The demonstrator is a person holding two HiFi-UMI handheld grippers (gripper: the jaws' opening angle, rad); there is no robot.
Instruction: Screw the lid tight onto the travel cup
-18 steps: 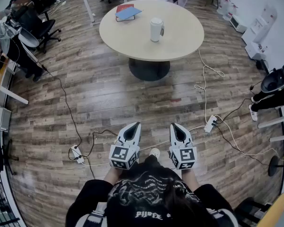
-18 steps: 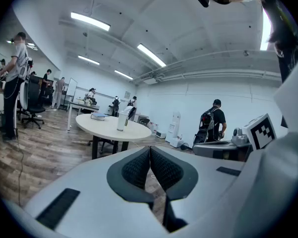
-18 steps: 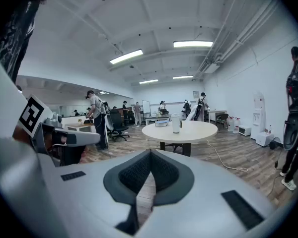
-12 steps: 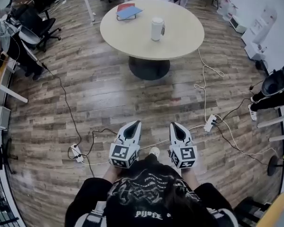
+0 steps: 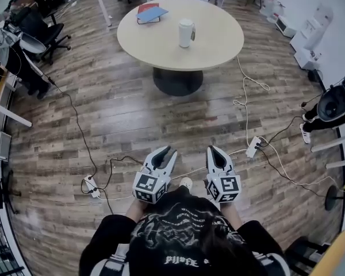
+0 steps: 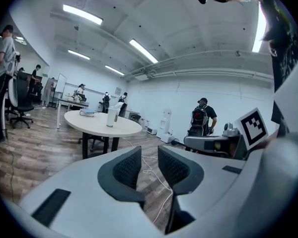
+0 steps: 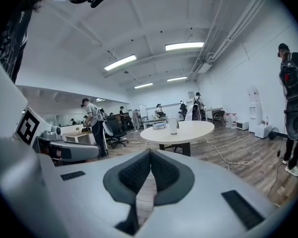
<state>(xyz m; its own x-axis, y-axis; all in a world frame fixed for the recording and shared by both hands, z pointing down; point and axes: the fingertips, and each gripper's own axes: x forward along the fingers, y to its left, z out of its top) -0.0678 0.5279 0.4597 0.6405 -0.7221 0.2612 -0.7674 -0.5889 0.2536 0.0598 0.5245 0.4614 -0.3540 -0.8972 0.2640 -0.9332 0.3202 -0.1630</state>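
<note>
The white travel cup (image 5: 186, 33) stands upright near the middle of the round beige table (image 5: 218, 50), far ahead of me across the wooden floor. It is small in the left gripper view (image 6: 111, 117) and in the right gripper view (image 7: 174, 126); its lid is too far off to make out. My left gripper (image 5: 167, 152) is held close to my body, its jaws a little apart with nothing between them (image 6: 149, 155). My right gripper (image 5: 214, 151) is beside it, its pads pressed together and empty (image 7: 150, 152). Both point toward the table.
A red and a blue book (image 5: 151, 13) lie at the table's far left edge. Cables and power strips (image 5: 253, 148) (image 5: 92, 186) trail over the floor between me and the table. Office chairs (image 5: 40, 30) and desks stand at left, a person (image 5: 333, 105) at right.
The left gripper's jaws have parted slightly; before they looked closed. The table and cup sit a little further left in the head view. The right gripper is unchanged.
</note>
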